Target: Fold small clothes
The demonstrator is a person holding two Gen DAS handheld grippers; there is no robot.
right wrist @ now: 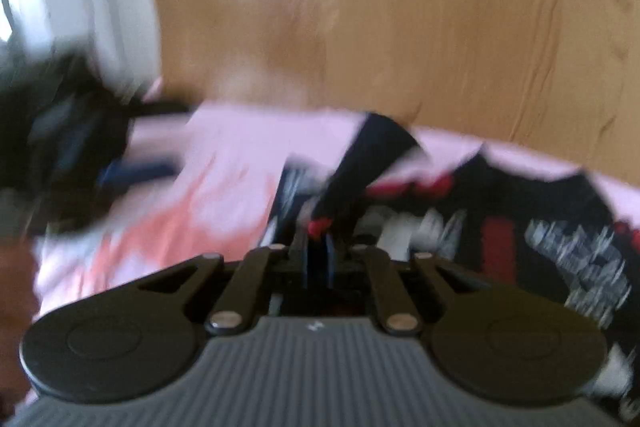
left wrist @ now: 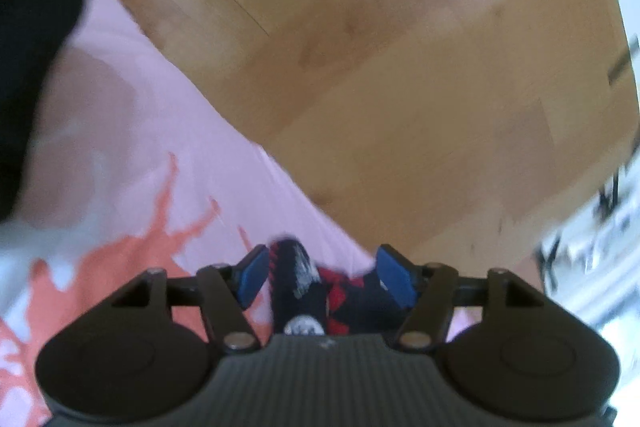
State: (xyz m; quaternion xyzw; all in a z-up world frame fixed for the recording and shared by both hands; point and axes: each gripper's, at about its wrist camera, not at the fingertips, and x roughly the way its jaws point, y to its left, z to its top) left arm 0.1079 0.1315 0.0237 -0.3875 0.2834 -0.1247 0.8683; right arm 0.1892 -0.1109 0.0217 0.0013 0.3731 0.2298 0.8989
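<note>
A small dark navy garment with red and white print (right wrist: pixel 532 227) lies on a pink cloth with coral print (right wrist: pixel 224 155) on a wooden table (right wrist: pixel 440 27). My right gripper (right wrist: pixel 318 247) is shut on a fold of the dark garment, which rises between its blue pads. In the left wrist view my left gripper (left wrist: pixel 324 279) is open, its blue pads (left wrist: pixel 252 277) spread either side of a bunched part of the dark garment (left wrist: pixel 304 279), without pinching it. The pink cloth (left wrist: pixel 140 147) spreads to the left. Both views are motion-blurred.
Bare wooden tabletop (left wrist: pixel 400 47) stretches beyond the pink cloth. A dark blurred shape (right wrist: pixel 60 147), likely the other gripper, sits at the left of the right wrist view. White and dark clutter (left wrist: pixel 600 227) lies past the table's right edge.
</note>
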